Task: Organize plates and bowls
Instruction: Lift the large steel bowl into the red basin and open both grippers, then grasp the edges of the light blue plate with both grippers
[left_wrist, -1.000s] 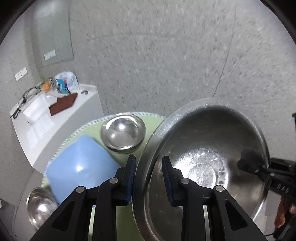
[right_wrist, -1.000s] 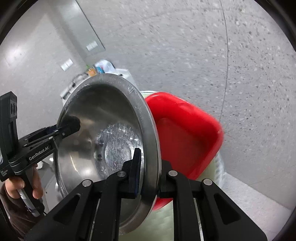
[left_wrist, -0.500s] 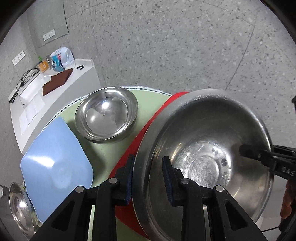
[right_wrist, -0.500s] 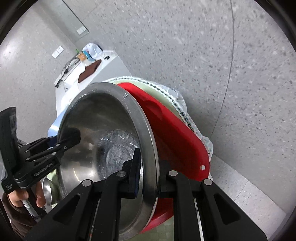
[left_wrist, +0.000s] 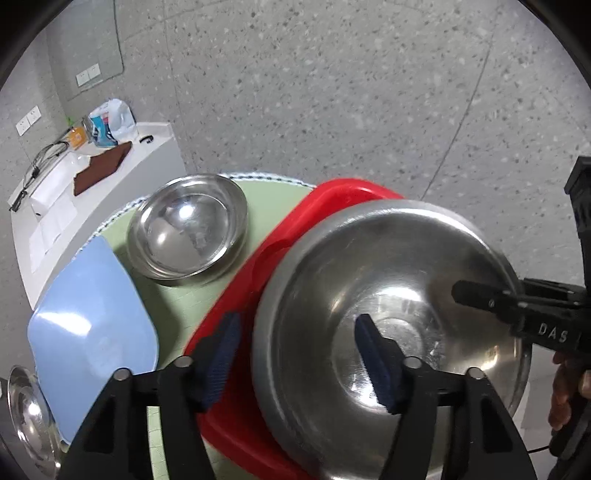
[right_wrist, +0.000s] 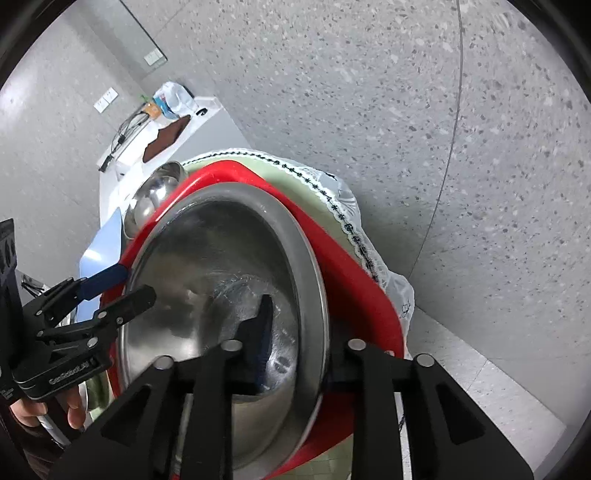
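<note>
A large steel bowl (left_wrist: 399, 295) (right_wrist: 221, 280) rests in a red square plate (left_wrist: 332, 195) (right_wrist: 354, 280) on the green-clothed round table (left_wrist: 173, 302). My left gripper (left_wrist: 295, 350) straddles the bowl's near-left rim. Its jaws are opening, and the blue pads (left_wrist: 221, 343) stand clear of the metal. My right gripper (right_wrist: 299, 343) straddles the opposite rim, also opening. Its inner finger (right_wrist: 262, 325) is off the bowl wall and its outer finger is hidden behind the rim. Each gripper shows in the other's view: the right gripper (left_wrist: 480, 295) and the left gripper (right_wrist: 110, 291).
A smaller steel bowl (left_wrist: 188, 236) sits behind the red plate, with a pale blue plate (left_wrist: 92, 325) to its left. Another steel bowl (left_wrist: 29, 413) lies at the table's lower left edge. A white counter (left_wrist: 74, 192) with clutter stands beyond, above grey speckled floor.
Both grippers came down with the large bowl and set it in the red plate. Their jaws then spread apart off the rim, the left wider than the right.
</note>
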